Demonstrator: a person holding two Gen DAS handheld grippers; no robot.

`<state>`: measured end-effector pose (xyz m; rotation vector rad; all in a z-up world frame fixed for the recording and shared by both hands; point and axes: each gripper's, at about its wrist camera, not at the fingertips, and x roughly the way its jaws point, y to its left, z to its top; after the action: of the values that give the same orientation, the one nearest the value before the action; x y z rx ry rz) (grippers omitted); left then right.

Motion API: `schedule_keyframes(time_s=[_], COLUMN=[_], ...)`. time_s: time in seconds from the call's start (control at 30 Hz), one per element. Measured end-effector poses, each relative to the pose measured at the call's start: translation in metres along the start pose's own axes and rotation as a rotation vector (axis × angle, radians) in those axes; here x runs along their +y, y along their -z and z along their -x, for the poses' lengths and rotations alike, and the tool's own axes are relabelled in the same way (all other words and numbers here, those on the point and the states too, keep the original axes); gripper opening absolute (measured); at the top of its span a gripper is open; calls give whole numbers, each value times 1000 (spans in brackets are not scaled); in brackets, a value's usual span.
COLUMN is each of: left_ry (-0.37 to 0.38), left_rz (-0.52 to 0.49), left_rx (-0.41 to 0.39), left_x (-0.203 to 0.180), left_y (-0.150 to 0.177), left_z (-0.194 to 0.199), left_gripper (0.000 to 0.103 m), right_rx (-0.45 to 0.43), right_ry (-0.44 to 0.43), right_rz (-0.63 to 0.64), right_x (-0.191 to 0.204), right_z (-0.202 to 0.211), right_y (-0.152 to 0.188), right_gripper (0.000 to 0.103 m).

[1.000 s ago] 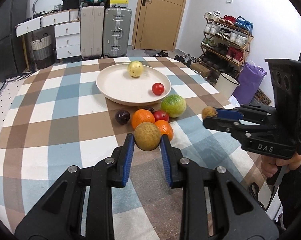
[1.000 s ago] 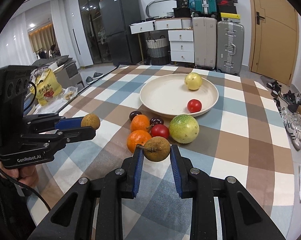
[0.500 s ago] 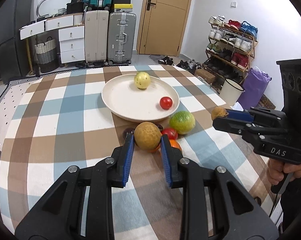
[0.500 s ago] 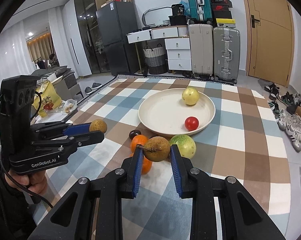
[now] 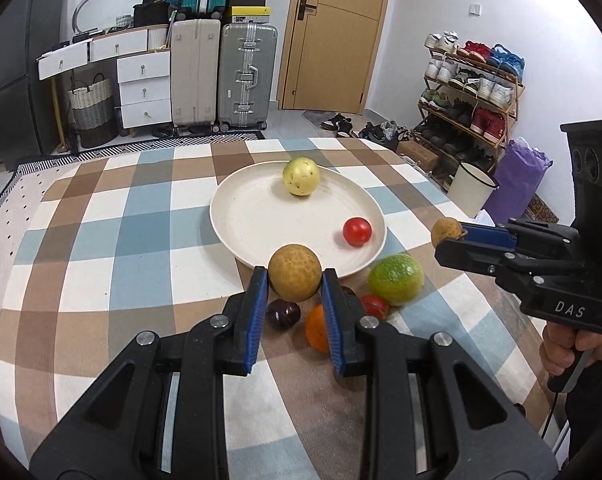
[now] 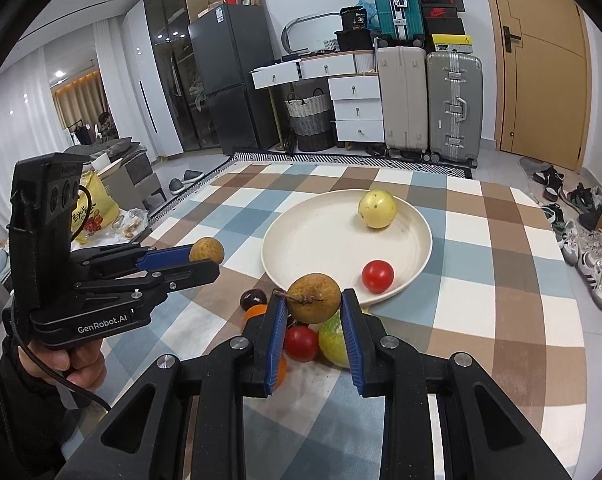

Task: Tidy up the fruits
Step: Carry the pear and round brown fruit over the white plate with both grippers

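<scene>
My left gripper (image 5: pixel 295 280) is shut on a round tan fruit (image 5: pixel 295 273), held above the table just short of the cream plate (image 5: pixel 237 224). My right gripper (image 6: pixel 313 304) is shut on a brown stemmed fruit (image 6: pixel 314 298), also near the plate's (image 6: pixel 301 236) front rim. The plate holds a yellow fruit (image 5: pixel 300 176) and a red tomato (image 5: pixel 357 231). Below the grippers lie a green fruit (image 5: pixel 396 279), an orange (image 5: pixel 316 329), a dark plum (image 5: pixel 283 314) and a red fruit (image 6: pixel 300 343).
The checked tablecloth (image 5: pixel 101 240) covers the table. Suitcases (image 5: pixel 245 76) and white drawers (image 5: pixel 143 88) stand behind, a shoe rack (image 5: pixel 469 92) at the right, a fridge (image 6: pixel 229 76) at the far left in the right wrist view.
Both grippers have lifted and moved forward toward the plate, each still holding its fruit. The fruit pile on the cloth now lies beneath the fingers.
</scene>
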<state>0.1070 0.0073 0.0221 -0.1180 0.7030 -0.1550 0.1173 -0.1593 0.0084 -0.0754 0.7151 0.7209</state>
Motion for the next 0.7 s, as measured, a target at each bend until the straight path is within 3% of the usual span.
schedule_keyframes(time_s=[0.7], left_ry=[3], left_rz=[-24], left_rx=[30], left_x=[3], left_y=[-23], left_z=[-57], left_gripper=[24], right_rx=[45], right_ry=[10], right_rz=[-43], right_x=[-22], right_z=[-54], right_y=[-21], right_gripper=[27])
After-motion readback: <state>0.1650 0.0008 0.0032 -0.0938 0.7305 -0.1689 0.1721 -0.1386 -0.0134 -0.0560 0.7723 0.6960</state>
